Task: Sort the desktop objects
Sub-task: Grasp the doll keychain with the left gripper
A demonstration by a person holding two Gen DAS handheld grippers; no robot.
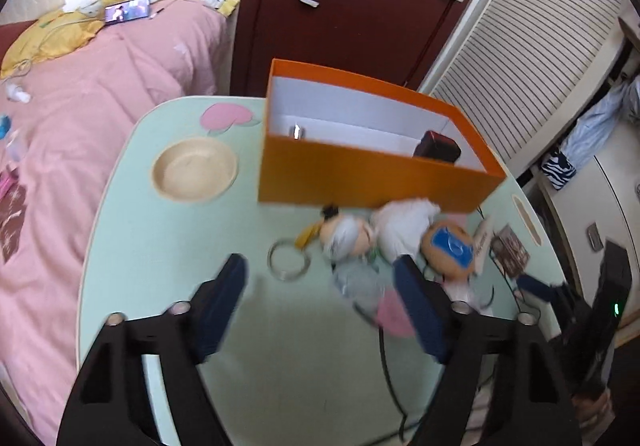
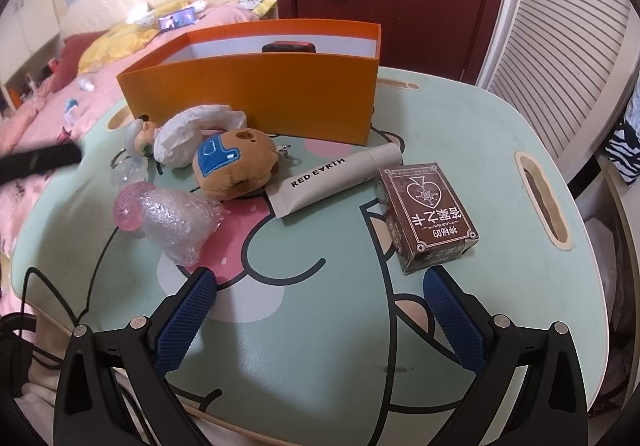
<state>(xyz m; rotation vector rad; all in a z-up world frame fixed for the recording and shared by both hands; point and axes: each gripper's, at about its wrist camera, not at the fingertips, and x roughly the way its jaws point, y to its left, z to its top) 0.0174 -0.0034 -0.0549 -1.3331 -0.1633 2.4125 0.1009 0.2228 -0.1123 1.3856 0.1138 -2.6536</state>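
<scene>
An orange box (image 1: 360, 174) (image 2: 256, 102) stands at the back of the mint table (image 1: 168, 246) (image 2: 320, 326), with a dark red item (image 1: 437, 147) (image 2: 287, 46) and a small shiny item (image 1: 297, 132) inside. In front lie a doll keychain (image 1: 346, 236) (image 2: 138, 136) with a ring (image 1: 289, 260), a white crumpled bag (image 1: 404, 224) (image 2: 192, 128), a brown plush (image 1: 450, 248) (image 2: 236, 164), a bubble-wrapped pink item (image 2: 168, 218), a cream tube (image 2: 340, 176) and a brown card box (image 2: 426, 216). My left gripper (image 1: 320, 266) is open above the keychain. My right gripper (image 2: 320, 280) is open and empty just before the card box.
A wooden bowl (image 1: 195, 168) sits at the table's left. A pink bed (image 1: 80, 134) lies to the left, a dark red wardrobe (image 1: 360, 6) behind, a slatted door (image 1: 532, 58) at right. A black cable (image 1: 390, 374) runs over the near table edge.
</scene>
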